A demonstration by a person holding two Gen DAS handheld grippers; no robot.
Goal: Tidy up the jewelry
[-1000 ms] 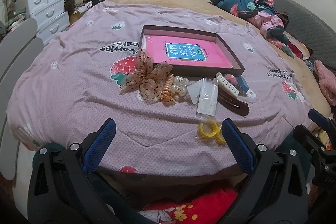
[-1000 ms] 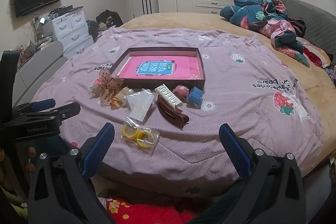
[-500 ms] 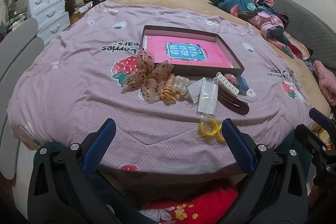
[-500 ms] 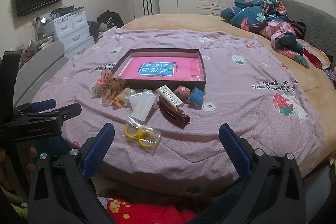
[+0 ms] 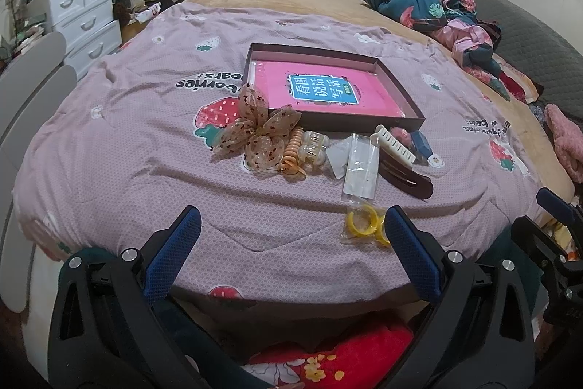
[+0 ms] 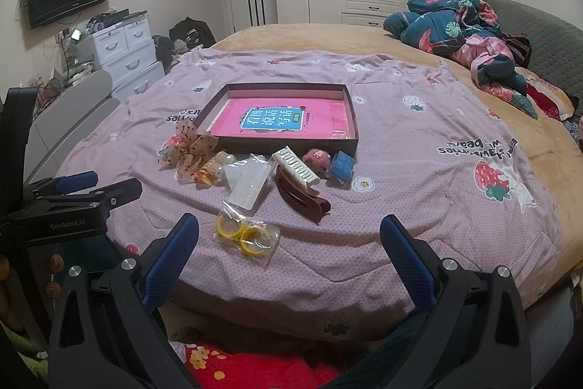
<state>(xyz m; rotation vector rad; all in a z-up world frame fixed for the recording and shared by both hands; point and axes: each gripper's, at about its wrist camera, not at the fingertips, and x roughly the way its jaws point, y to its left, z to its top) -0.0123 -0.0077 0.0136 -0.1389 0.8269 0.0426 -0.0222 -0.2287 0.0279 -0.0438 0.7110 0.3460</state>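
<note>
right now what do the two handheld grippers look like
Both match: left gripper and right gripper have black angular plastic frames with silver bolts and two fingers faced with blue textured pads. The right wrist view shows white "GenRobot.AI" lettering on the left one's side.

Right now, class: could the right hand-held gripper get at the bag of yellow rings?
Probably yes. The right hand-held gripper is open, and the bag of yellow rings lies nearest it on the quilt, with nothing between.
</note>
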